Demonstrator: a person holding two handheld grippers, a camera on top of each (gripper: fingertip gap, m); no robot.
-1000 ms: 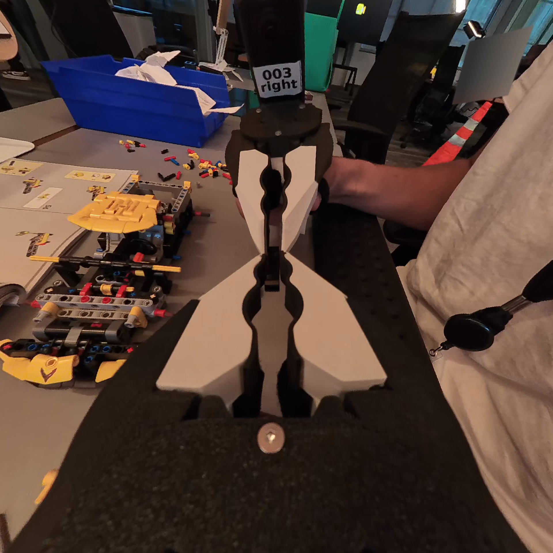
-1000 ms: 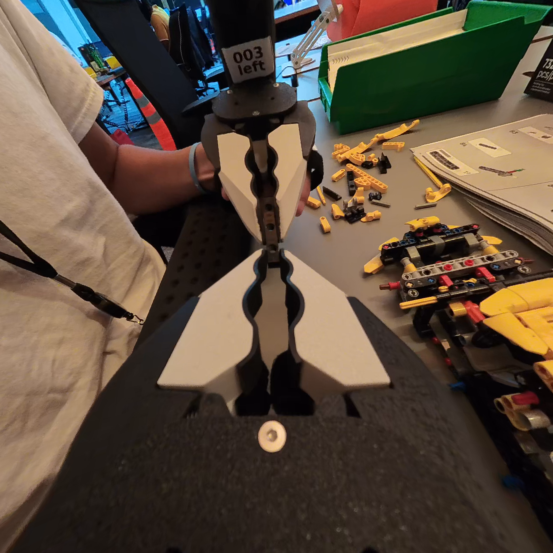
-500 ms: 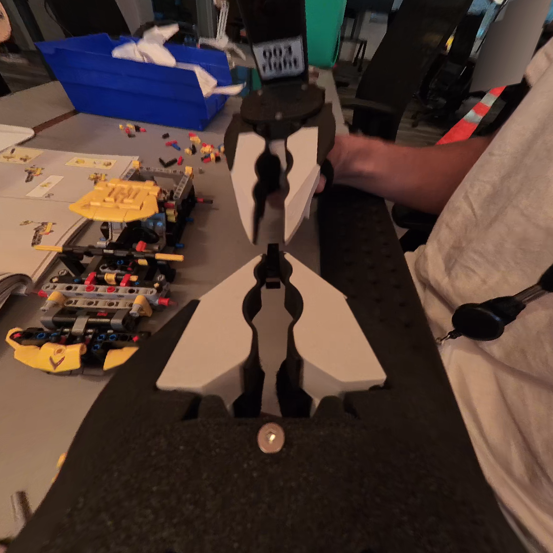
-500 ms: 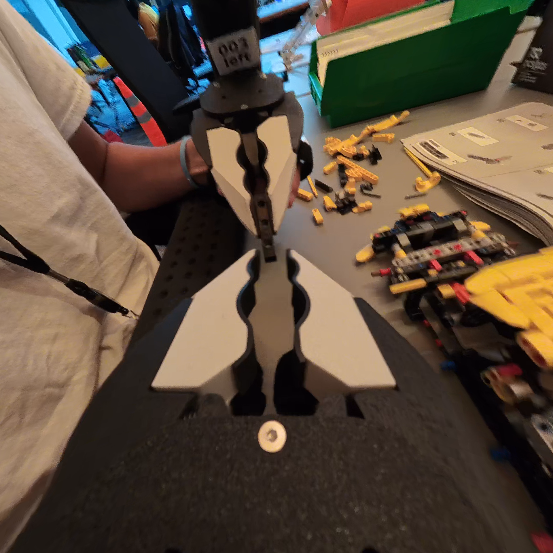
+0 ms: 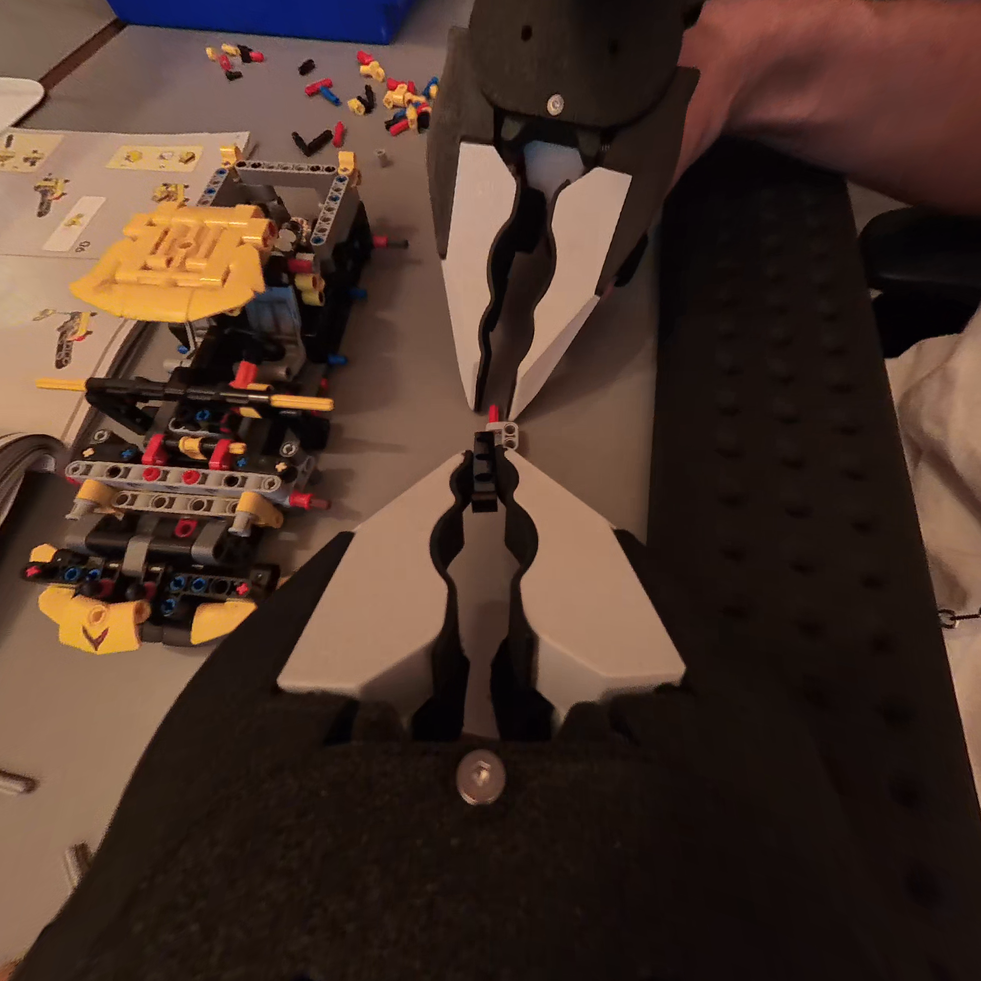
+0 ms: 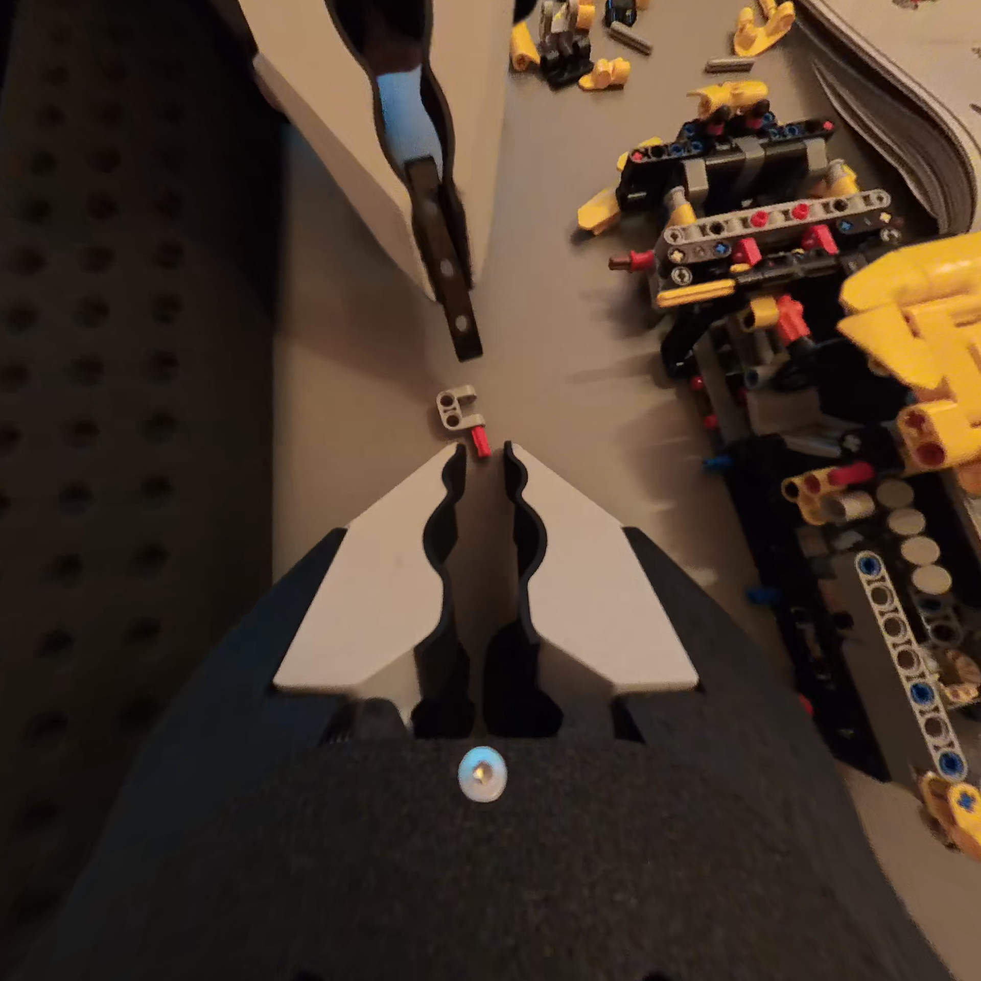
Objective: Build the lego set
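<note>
Grey table (image 5: 403, 371) carries everything. Nearest, left gripper (image 5: 485, 462) clenches a black beam (image 5: 484, 472); right gripper (image 6: 484, 451), fingers parted, reaches a grey connector (image 6: 455, 411) with red pin. Beyond, the yellow car (image 5: 180, 403) looks half-built; loose parts (image 5: 371, 90) remain.

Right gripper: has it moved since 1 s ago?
Yes, downward. In the left wrist view the right gripper has dropped: its base is level with the loose bricks on the table, not up beside the blue bin as before.
</note>
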